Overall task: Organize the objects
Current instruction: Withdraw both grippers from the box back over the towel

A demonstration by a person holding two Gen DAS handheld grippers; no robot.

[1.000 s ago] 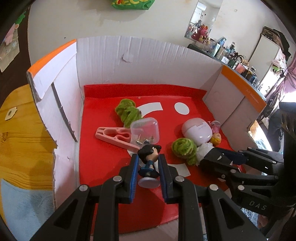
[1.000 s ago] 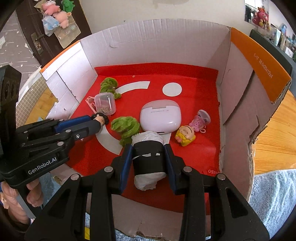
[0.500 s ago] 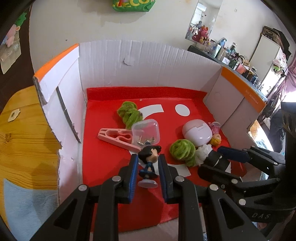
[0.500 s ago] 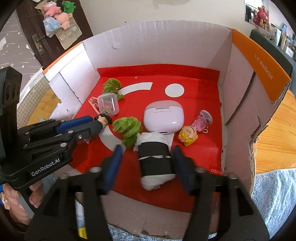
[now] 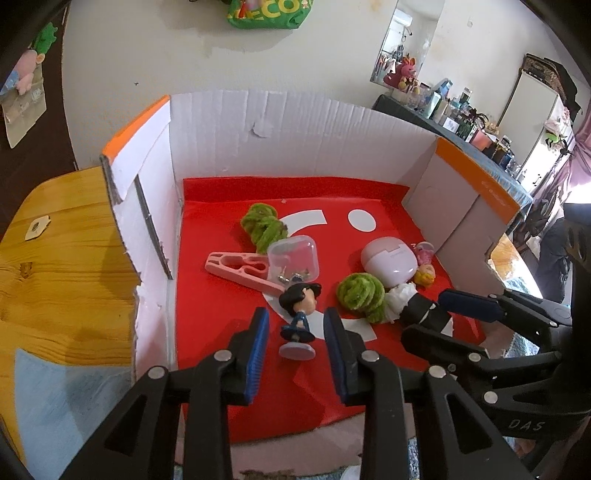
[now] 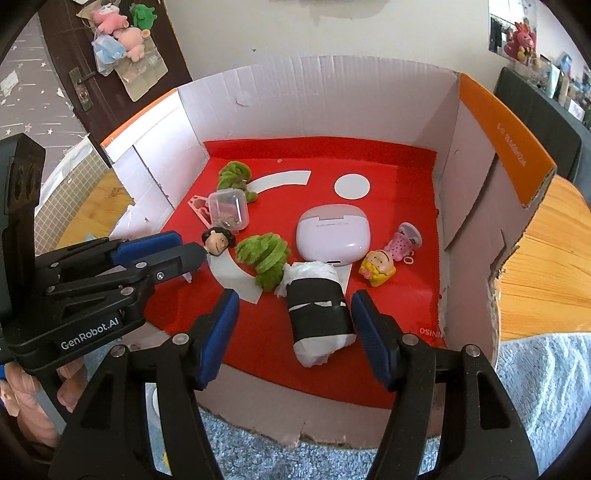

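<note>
Room clutter around the wooden worktop [image 5: 62, 258]

A green bag [image 5: 269, 13] hung on the cream wall, and a mirror [image 5: 406, 44] leaned beside a crowded dresser [image 5: 480, 133]. Plush toys [image 6: 118, 26] hung on a dark door [image 6: 74, 74] with a metal latch [image 6: 83, 88]. A grey-blue rug [image 6: 546, 387] lay near the worktop's edge.

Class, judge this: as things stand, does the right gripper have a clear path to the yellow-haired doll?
Probably yes. The right gripper is open, with the black-wrapped roll between its fingers; the yellow-haired doll lies uncovered just beyond.
</note>
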